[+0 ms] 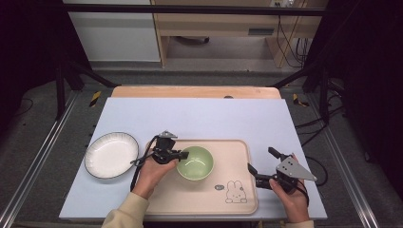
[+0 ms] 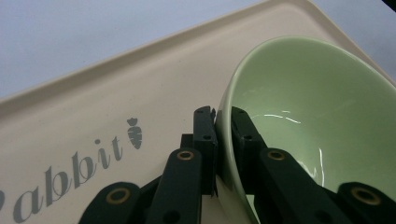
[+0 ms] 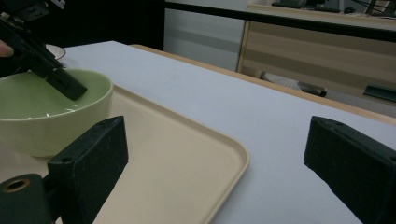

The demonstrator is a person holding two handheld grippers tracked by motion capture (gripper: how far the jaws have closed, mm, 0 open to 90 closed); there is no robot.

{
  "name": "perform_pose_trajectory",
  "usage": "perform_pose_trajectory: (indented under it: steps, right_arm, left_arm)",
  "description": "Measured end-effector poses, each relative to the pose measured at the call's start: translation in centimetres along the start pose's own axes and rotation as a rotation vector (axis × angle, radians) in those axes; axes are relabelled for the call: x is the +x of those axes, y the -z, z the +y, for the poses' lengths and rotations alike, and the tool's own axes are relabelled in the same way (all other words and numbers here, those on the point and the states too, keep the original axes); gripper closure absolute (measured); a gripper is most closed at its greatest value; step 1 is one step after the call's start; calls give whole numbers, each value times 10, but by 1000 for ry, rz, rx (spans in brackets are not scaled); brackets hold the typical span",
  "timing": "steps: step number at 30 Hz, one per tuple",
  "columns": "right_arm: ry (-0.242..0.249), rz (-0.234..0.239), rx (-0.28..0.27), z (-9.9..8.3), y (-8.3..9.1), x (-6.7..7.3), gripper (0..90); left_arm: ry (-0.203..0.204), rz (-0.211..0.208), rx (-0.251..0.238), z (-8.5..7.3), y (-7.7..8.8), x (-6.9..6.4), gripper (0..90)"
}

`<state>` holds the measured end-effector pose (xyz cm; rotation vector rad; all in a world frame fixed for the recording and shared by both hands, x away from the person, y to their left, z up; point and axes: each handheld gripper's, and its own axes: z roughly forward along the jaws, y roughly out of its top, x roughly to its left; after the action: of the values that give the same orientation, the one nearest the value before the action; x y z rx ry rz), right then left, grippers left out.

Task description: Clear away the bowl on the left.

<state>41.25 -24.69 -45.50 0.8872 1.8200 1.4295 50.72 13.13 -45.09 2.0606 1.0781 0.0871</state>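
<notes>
A pale green bowl (image 1: 195,163) sits on the beige tray (image 1: 237,147) toward its left half. My left gripper (image 1: 183,155) is shut on the bowl's left rim (image 2: 223,116), one jaw inside and one outside the wall. In the right gripper view the bowl (image 3: 28,126) stands at the left with the left gripper's jaw dipping into it. My right gripper (image 1: 262,162) hangs open over the tray's right edge, jaws wide apart with nothing between them; the tray's corner (image 3: 233,158) lies below them.
A white plate with a dark rim (image 1: 111,155) lies on the pale blue mat (image 1: 199,116) left of the tray. The tray bears a rabbit drawing (image 1: 235,192) and the word "Rabbit" (image 2: 70,172). Black frame bars and rails flank the table.
</notes>
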Motion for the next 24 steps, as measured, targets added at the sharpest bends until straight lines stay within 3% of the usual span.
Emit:
perform_pose_trajectory:
  steps: [17, 24]
  right_arm:
    - [4, 4, 1, 0, -1, 1, 65]
    - [3, 0, 1, 0, 0, 0, 65]
  left_arm:
    - [-51, 13, -19, -3, 1, -3, 818]
    - [-113, 53, -87, -3, 8, -8, 680]
